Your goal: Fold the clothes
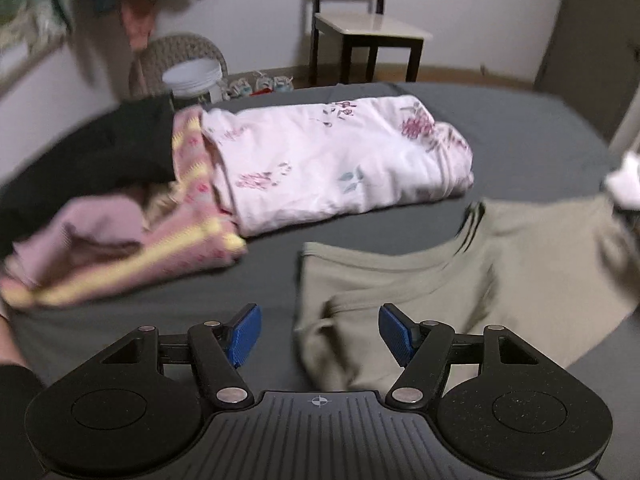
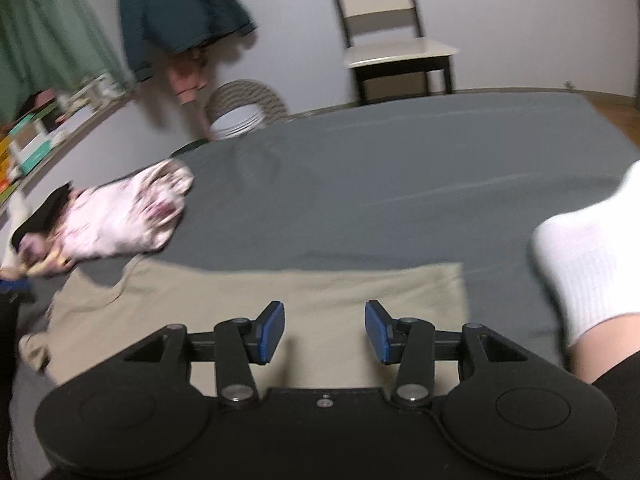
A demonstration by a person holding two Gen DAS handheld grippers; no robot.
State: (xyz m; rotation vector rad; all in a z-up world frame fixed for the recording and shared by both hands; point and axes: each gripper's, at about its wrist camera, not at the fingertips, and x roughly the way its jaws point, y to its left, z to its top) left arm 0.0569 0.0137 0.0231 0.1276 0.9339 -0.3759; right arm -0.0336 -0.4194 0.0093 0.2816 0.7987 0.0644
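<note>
Two splayed blue-padded grippers, left (image 1: 320, 334) and right (image 2: 325, 332), over limp khaki garment (image 2: 280, 292).

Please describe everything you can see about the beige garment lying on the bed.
The beige garment is a plain khaki-coloured piece of soft, thin cloth, with no print visible. It lies mostly flat on the grey bed sheet, with a straight far edge and some wrinkles and bunched folds at its left side. Both hand-held grippers, left and right, are open just over it, gripping nothing. Its type is unclear. The floral garment lies beside its far left corner.
</note>
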